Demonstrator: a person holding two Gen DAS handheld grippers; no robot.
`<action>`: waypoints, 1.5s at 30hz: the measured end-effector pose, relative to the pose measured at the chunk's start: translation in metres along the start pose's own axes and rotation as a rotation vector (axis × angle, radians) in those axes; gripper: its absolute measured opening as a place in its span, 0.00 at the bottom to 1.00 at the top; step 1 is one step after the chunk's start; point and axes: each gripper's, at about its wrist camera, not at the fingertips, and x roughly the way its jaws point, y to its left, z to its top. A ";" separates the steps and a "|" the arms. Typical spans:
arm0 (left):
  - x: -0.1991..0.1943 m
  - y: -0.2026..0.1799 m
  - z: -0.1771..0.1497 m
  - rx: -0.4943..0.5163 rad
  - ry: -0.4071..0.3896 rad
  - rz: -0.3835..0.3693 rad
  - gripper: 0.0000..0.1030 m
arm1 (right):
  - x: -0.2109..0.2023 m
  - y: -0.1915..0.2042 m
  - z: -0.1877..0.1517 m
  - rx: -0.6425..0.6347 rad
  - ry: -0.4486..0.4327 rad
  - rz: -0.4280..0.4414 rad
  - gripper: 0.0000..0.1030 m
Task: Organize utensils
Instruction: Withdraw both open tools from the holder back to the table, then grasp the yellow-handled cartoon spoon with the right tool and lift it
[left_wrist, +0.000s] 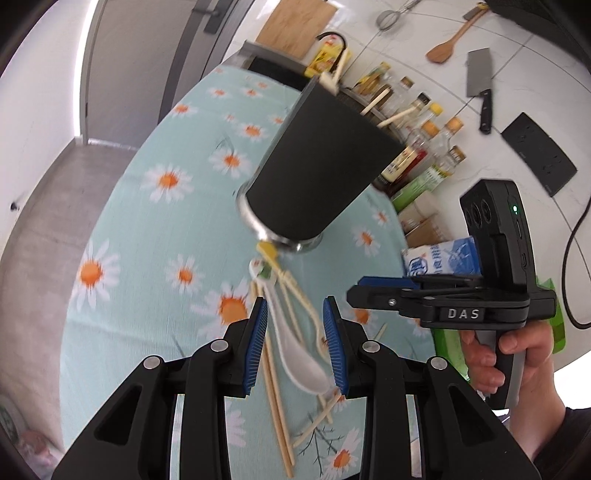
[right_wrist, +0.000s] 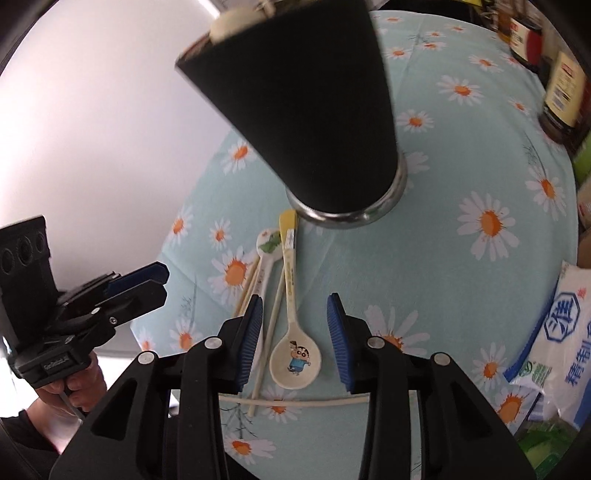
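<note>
A tall black utensil cup with a steel foot stands on the daisy tablecloth, holding some chopsticks. In front of it lie loose wooden chopsticks and a white spoon with a green-patterned handle. My left gripper hovers open over that spoon, its pads on either side and clear of it. In the right wrist view a cream spoon with a cartoon boy lies between the pads of my open right gripper, untouched. A cream chopstick lies crosswise below it. The cup looms just beyond.
Sauce bottles line the table's far side by the wall. A cleaver and wooden spatula hang on the wall. A blue-and-white salt bag lies at the right. The tablecloth ends at the left, with floor beyond.
</note>
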 end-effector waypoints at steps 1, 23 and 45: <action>0.001 0.002 -0.003 -0.009 0.006 0.004 0.29 | 0.007 0.003 0.000 -0.014 0.025 -0.010 0.36; -0.014 0.049 -0.016 -0.121 0.006 -0.037 0.29 | 0.075 0.047 0.029 -0.178 0.244 -0.316 0.18; 0.018 0.067 -0.009 -0.102 0.204 -0.267 0.29 | 0.070 0.071 0.031 -0.112 0.234 -0.386 0.07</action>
